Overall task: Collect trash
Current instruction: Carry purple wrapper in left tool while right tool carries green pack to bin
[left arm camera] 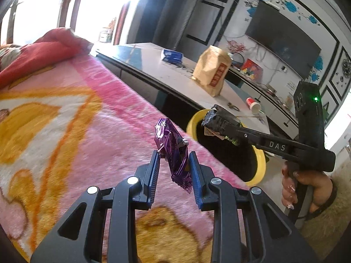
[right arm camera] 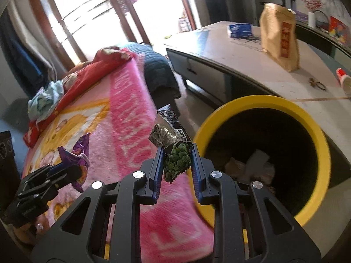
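Observation:
My left gripper [left arm camera: 173, 156] is shut on a crumpled purple wrapper [left arm camera: 173, 151] and holds it above the pink blanket [left arm camera: 65, 114]. My right gripper [right arm camera: 177, 151] is shut on a green pea snack packet [right arm camera: 173, 149] at the near left rim of the yellow trash bin [right arm camera: 316, 129]. The bin has black insides with paper scraps at the bottom. In the left wrist view the right gripper [left arm camera: 216, 121] sits over the bin [left arm camera: 193, 122]. In the right wrist view the left gripper [right arm camera: 65, 168] shows at the lower left with the purple wrapper [right arm camera: 79, 155].
A low white table [right arm camera: 241, 61] stands behind the bin with a brown paper bag [right arm camera: 280, 35], a blue packet [right arm camera: 240, 29], a red-and-white cup [right arm camera: 345, 80] and scissors [right arm camera: 317, 84]. Red bedding [left arm camera: 39, 54] lies on the bed. A TV [left arm camera: 283, 37] hangs on the far wall.

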A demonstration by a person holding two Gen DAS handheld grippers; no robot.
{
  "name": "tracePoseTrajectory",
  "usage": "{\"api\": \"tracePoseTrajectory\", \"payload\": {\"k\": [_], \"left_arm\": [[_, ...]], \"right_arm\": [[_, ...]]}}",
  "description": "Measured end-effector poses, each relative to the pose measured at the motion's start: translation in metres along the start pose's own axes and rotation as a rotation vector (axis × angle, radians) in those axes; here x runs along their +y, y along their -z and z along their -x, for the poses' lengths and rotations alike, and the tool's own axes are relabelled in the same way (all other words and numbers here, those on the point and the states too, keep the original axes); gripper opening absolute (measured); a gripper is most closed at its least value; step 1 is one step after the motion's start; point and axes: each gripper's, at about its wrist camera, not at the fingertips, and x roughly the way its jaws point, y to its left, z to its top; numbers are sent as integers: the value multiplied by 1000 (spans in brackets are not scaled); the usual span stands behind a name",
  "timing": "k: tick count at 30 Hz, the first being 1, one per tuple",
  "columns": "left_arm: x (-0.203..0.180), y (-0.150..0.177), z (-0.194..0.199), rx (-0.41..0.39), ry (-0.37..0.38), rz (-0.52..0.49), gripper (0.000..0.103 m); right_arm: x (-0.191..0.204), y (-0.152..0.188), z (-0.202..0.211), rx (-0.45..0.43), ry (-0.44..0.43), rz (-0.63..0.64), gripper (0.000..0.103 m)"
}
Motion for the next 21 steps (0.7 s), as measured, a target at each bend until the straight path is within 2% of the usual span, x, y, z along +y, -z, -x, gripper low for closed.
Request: {"api": "tracePoseTrajectory", "payload": {"k": [10,21], "left_arm": [[-35,-9,-9,-5,45,-57,26],[-69,-16,-37,21,90,-118,26]], "right_arm": [[-49,9,33,-61,85,-111,18],[-86,24,47,-65,180,-189,19]]}}
